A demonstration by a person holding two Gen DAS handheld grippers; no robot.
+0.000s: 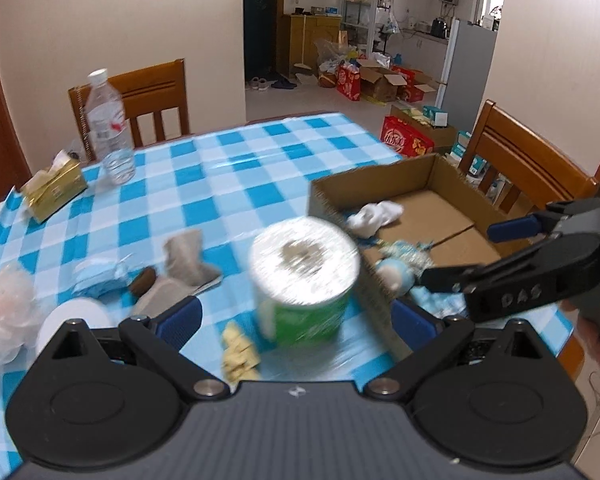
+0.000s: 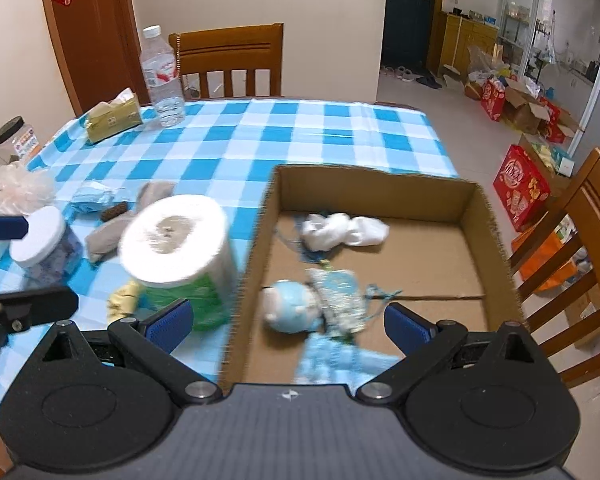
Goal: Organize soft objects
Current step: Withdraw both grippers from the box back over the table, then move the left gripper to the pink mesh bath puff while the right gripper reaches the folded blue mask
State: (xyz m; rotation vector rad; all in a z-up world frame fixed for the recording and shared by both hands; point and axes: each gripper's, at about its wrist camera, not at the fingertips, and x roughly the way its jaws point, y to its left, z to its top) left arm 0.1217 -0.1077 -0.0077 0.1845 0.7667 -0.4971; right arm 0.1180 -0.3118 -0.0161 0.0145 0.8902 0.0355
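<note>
While both tools stand with their blue pads spread wide and nothing between them, the sorting looks part done: a cardboard box point(image 2: 476, 216) on the checked desk point(image 2: 308, 136) already holds a crumpled white cloth point(image 2: 344, 230) near its far wall and a small blue-and-white plush toy point(image 2: 290, 306) closer in, with a pale blue fabric lying at the near edge. Just outside the box's left wall stands a wrapped toilet paper roll point(image 1: 304, 264), upright, blurred in both views, and sitting straight ahead of the left tool point(image 1: 296, 318), which seems to be lining up on it. The right tool point(image 2: 288, 318) hangs over the near end of the box, empty. Further left on the desk, a grey sock or pouch point(image 1: 184, 256), a folded light blue cloth point(image 1: 96, 278), a pink mesh puff point(image 1: 0, 312) and a yellowish scrap point(image 1: 238, 354) beside the roll remain unsorted. My reading is that the roll is the piece in hand; the next move calls for the left tool to straddle it, close gently enough not to crush it, lift clear of the box wall and set it down in the bare far corner.
</note>
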